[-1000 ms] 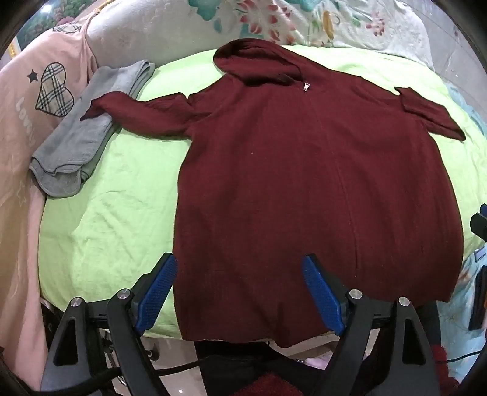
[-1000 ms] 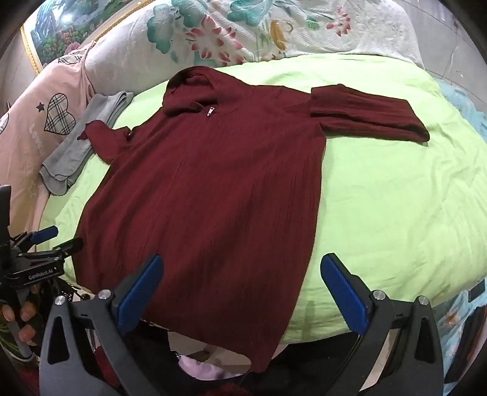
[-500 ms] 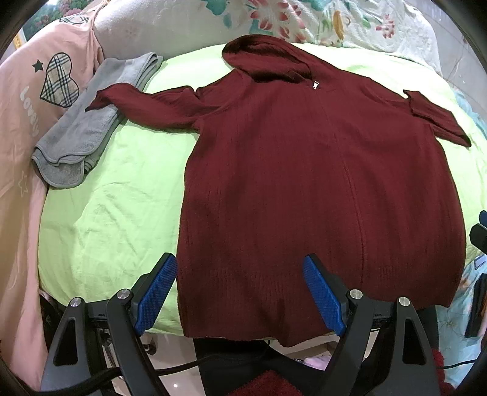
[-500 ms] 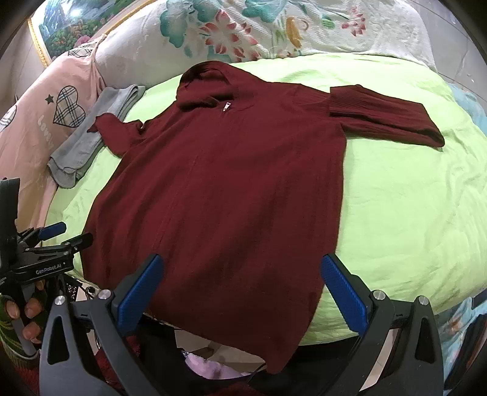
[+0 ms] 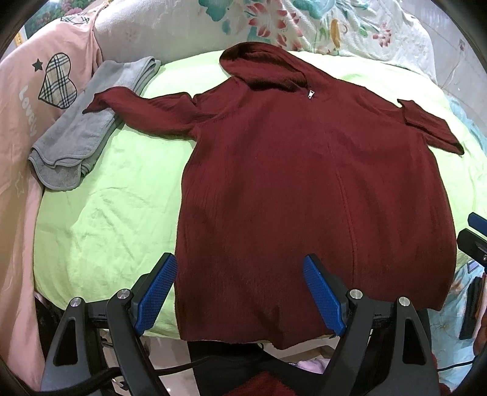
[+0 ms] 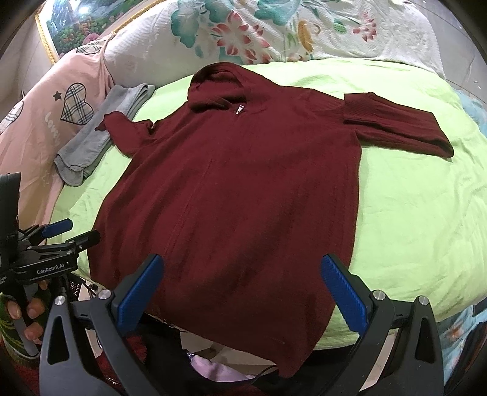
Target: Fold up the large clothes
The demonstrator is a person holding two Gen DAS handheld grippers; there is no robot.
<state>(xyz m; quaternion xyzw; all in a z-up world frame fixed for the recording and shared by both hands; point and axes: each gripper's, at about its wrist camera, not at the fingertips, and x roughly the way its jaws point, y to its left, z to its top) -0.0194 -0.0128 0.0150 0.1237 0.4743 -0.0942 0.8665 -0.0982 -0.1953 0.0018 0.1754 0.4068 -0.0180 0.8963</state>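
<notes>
A large dark red hooded sweater [image 5: 304,182] lies flat and face up on a lime green sheet [image 5: 106,198], hood at the far end, both sleeves spread out, hem hanging over the near edge. It also shows in the right wrist view [image 6: 243,198]. My left gripper [image 5: 240,289] is open and empty, hovering over the hem's left part. My right gripper [image 6: 243,289] is open and empty over the hem's right part. The left gripper also shows at the left of the right wrist view [image 6: 57,234].
A folded grey cloth [image 5: 88,121] lies under the left sleeve's cuff. A pink garment with a plaid heart [image 5: 45,91] lies at the far left. A floral pillow [image 5: 304,24] runs along the back. The bed's near edge drops to the floor.
Both grippers have moved forward and slightly up over the bed, so the sweater sits a little lower and nearer in both views. The jaws stay open.
</notes>
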